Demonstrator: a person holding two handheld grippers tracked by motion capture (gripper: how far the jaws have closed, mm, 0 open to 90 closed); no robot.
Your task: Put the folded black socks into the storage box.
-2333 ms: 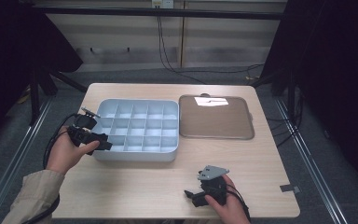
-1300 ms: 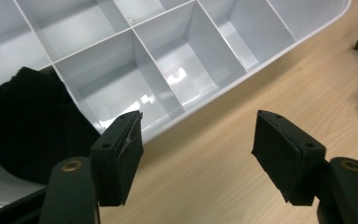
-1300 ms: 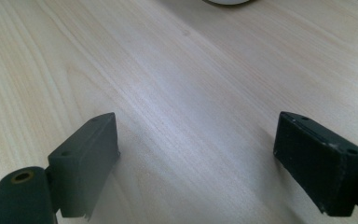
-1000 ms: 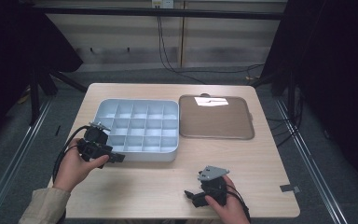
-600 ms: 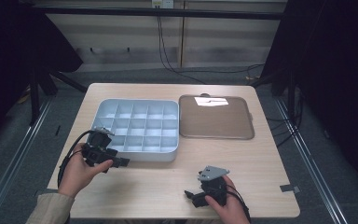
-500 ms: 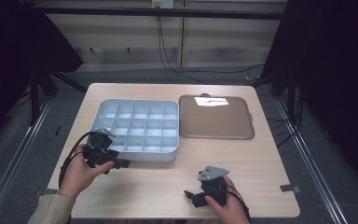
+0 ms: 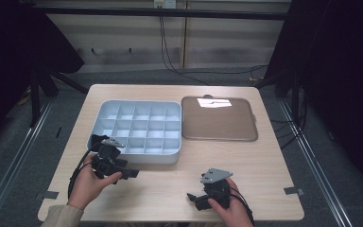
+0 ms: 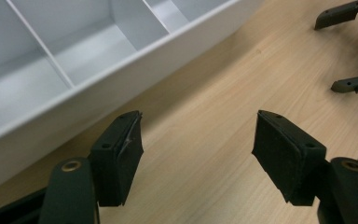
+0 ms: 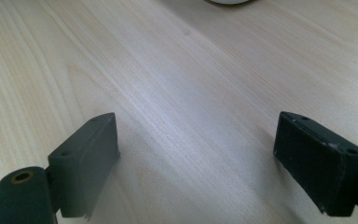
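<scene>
Scanning from left to right, these entries are recorded:

Left hand [image 7: 89,182]: seen in the high view at the near-left part of the bench [image 7: 264,165], wrapped round the left gripper.

Left gripper [image 7: 131,173]: held low over the bench, just beside the near wall of the tray; its jaws are pointed toward the right. In the left gripper view [image 8: 198,154] the 2 black jaws are seen standing apart, with only bare wood between them; nothing is gripped.

Compartment tray [image 7: 137,127]: a pale blue-grey tray divided into many square cells, placed on the left half of the bench. Its near wall and 2 cells are seen in the left gripper view [image 8: 135,60], just beyond the left jaw. Whether the wall is touched cannot be told.

Lid [image 7: 217,120]: a flat brown-grey panel with rounded corners, laid flat just to the right of the tray, with a bright reflection on its far edge.

Right gripper [image 7: 193,197]: held by the right hand [image 7: 231,210] at the near edge of the bench, well apart from tray and lid. In the right gripper view [image 9: 196,163] the jaws are spread wide over bare wood, with nothing between them.
</scene>
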